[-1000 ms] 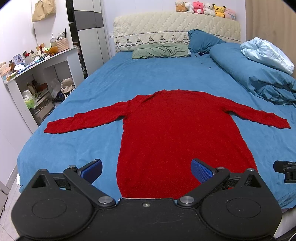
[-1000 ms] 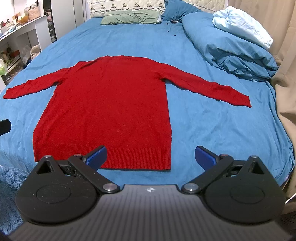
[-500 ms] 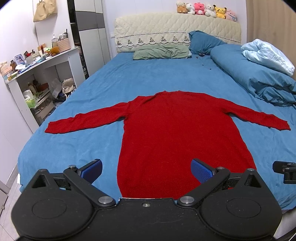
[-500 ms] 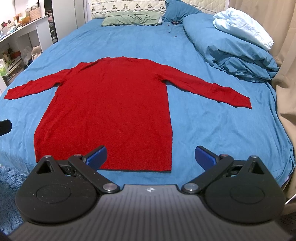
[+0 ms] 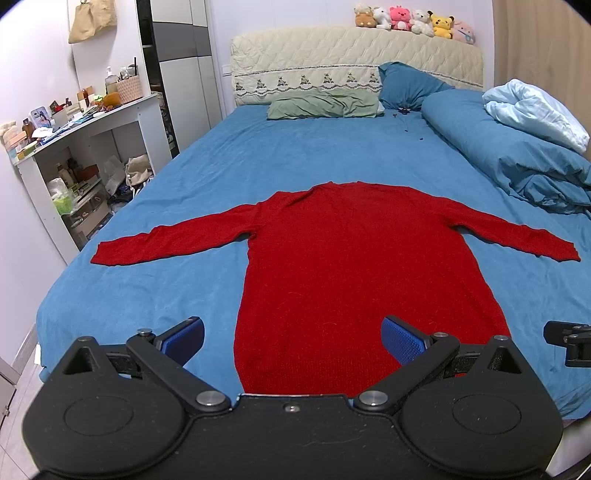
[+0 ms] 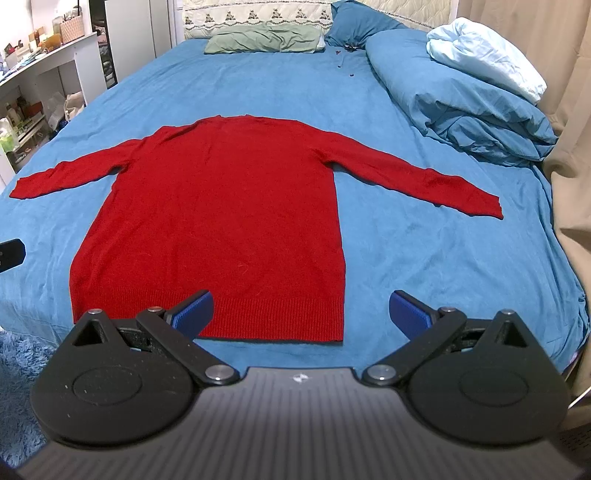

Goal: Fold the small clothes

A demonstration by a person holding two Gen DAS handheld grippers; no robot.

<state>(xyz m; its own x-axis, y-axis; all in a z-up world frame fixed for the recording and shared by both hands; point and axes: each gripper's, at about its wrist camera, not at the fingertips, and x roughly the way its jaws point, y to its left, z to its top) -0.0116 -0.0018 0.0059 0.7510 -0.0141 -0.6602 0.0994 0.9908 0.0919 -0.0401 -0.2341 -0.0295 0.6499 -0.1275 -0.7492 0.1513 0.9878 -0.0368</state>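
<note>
a red long-sleeved sweater (image 5: 354, 266) lies flat on the blue bed sheet (image 5: 155, 295), spread out with its hem toward the foot of the bed and its neck toward the headboard (image 5: 354, 51); both sleeves are stretched sideways, one reaching toward the left edge of the bed, the other toward the rumpled blue duvet (image 5: 517, 162) on the right side. the left tongs (image 5: 291, 339) are spread wide with nothing between the blue pads (image 5: 400, 339), held above the foot of the bed so that the sweater's hem near its left corner shows in the gap between them; whether they touch the cloth cannot be told. the right tongs (image 6: 301, 314) are likewise spread wide and hold nothing, with the right bottom corner of the hem showing in the gap, the left pad in front of the ribbed hem band and the right pad over bare sheet. a small black part of the other tool shows at the edge of each view. a pale blue blanket (image 6: 484, 51) sits on top of the duvet, a green pillow (image 5: 325, 105) and a dark blue pillow (image 5: 406, 85) lie at the head of the bed, and a row of plush toys (image 5: 410, 18) stands along the top of the headboard. a white bench (image 5: 85, 122) cluttered with bottles and boxes stands along the wall on the left.
</note>
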